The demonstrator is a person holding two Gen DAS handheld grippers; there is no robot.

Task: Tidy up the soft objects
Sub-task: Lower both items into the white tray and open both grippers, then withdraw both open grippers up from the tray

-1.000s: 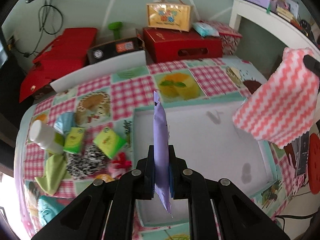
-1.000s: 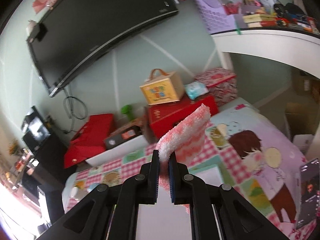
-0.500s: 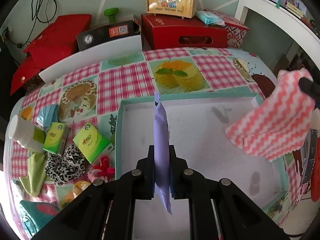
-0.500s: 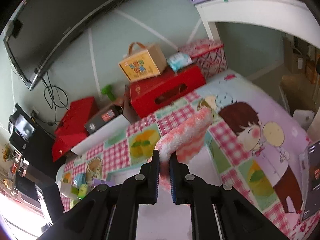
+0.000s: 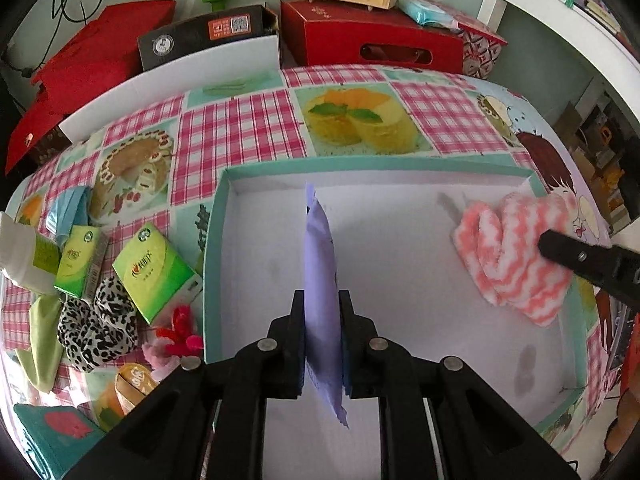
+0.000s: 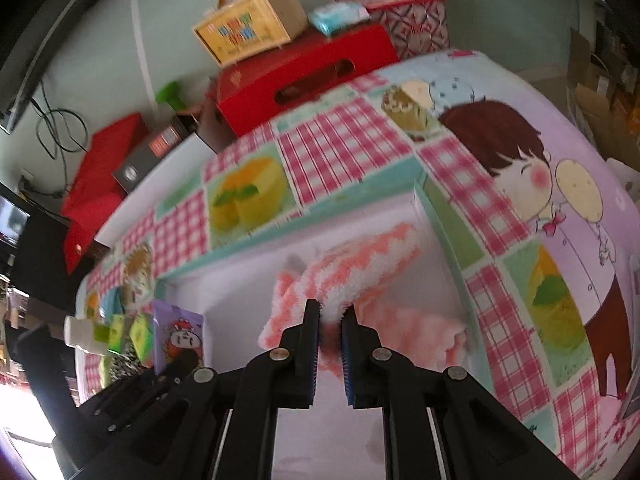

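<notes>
A: What has changed since a second ago?

B: Both hands have come down toward the box (image 5: 212, 240). The pink-and-white cloth (image 5: 516, 248), which hung in the air off to the right of the left hand-held gripper (image 5: 322, 332), now lies bunched on the box floor at its far right corner. The purple packet (image 5: 320, 264) sits lower over the white floor than before.

A: How does the left hand-held gripper stand?

B: Its jaws are easing apart, yet the purple packet is between them, edge-on and upright, with both pads against it. The packet's top pokes out ahead of the fingertips and its bottom corner hangs below them.

A: And the right hand-held gripper (image 6: 330, 320)?

B: Nearly together, pinched on a fold of the pink-and-white cloth. The rest of the cloth spreads ahead of and beside its fingers, resting on the box floor close to the right wall.

A: What lies outside the box?

B: To the left of the left hand-held gripper, on the patterned table (image 5: 240, 128): green tissue packs (image 5: 156, 268), a leopard-print scrunchie (image 5: 96, 328), a green cloth (image 5: 40, 344) and a white bottle (image 5: 20, 256).
</notes>
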